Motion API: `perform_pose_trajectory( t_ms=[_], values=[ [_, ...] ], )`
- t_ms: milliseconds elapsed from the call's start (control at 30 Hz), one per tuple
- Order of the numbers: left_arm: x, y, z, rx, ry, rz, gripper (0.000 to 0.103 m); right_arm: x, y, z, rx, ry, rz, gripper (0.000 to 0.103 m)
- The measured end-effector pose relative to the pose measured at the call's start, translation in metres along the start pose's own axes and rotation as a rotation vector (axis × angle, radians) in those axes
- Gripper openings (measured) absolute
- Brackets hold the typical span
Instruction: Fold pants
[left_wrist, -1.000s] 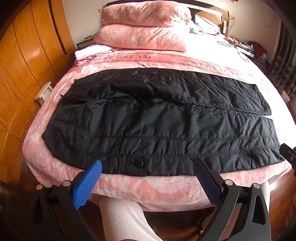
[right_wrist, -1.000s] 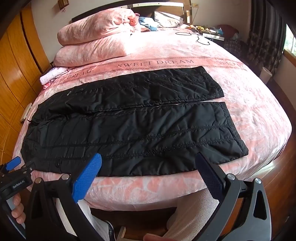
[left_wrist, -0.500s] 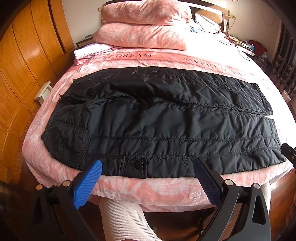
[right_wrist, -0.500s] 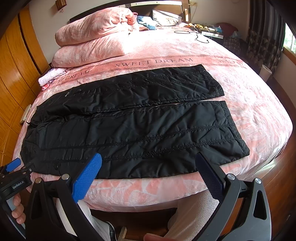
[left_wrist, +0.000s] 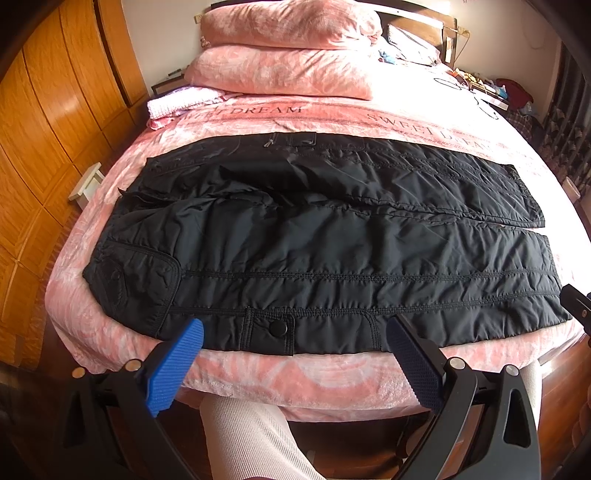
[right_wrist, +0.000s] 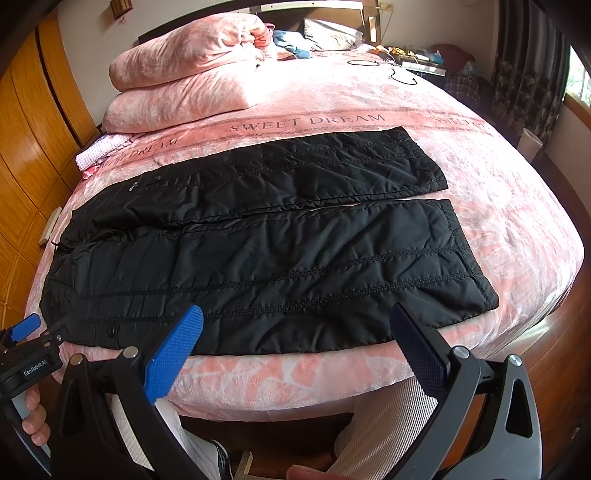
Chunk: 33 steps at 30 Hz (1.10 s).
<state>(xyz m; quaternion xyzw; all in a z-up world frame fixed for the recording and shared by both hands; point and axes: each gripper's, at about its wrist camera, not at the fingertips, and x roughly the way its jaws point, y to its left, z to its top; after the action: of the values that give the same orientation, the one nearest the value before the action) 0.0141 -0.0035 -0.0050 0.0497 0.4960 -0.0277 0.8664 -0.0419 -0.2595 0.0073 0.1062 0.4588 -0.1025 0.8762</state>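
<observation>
Black quilted pants (left_wrist: 314, 251) lie flat and spread across the pink bed, waist at the left, both legs running right side by side; the same pants (right_wrist: 266, 251) fill the right wrist view. My left gripper (left_wrist: 295, 334) hovers open just over the near edge of the pants by a snap-button pocket (left_wrist: 275, 328). The right gripper (right_wrist: 295, 321) is open too, above the near edge of the closer leg, nothing between its fingers. In the right wrist view the left gripper's body (right_wrist: 26, 354) shows at the far left, held by a hand.
Two pink pillows (left_wrist: 291, 48) are stacked at the headboard, with a folded pink-white cloth (left_wrist: 177, 103) beside them. A wooden wardrobe (left_wrist: 48, 122) lines the left side. A person's legs in light trousers (left_wrist: 251, 443) stand against the bed's near edge. Cables and clutter (right_wrist: 391, 66) lie far right.
Both grippers have edged forward toward the near edge of the pants. The pants lie as before and both grippers stay open.
</observation>
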Motion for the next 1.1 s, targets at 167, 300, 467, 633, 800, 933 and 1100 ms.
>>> perform_pose_trajectory(
  t_ms=[167, 300, 467, 633, 800, 933, 1100],
  values=[
    [0.0002, 0.0, 0.002, 0.0, 0.001, -0.001, 0.099, 0.0002, -0.0003, -0.0004, 0.001, -0.001, 0.0, 0.101],
    [0.001, -0.0001, 0.0032, 0.004, 0.002, 0.0, 0.099, 0.0009, -0.0004, -0.0005, 0.0, 0.0, -0.001, 0.101],
    [0.0006, -0.0012, 0.0029, 0.004, 0.0, 0.0, 0.099, 0.0018, -0.001, -0.0005, 0.0, 0.0, -0.001, 0.101],
    [0.0009, -0.0023, 0.0034, 0.006, 0.0, 0.001, 0.099, 0.002, -0.0007, -0.0005, 0.0, 0.001, -0.001, 0.101],
    [0.0011, -0.0025, 0.0037, 0.007, 0.0, 0.001, 0.099, 0.0035, -0.0007, 0.0006, 0.0, 0.005, -0.002, 0.101],
    [0.0013, -0.0036, 0.0037, 0.006, 0.0, 0.001, 0.099, 0.0039, -0.0007, 0.0006, 0.0, 0.005, -0.003, 0.101],
    [0.0026, -0.0052, 0.0047, 0.009, 0.001, 0.002, 0.099, 0.0036, 0.0, 0.0015, -0.001, 0.006, -0.002, 0.101]
  ],
)
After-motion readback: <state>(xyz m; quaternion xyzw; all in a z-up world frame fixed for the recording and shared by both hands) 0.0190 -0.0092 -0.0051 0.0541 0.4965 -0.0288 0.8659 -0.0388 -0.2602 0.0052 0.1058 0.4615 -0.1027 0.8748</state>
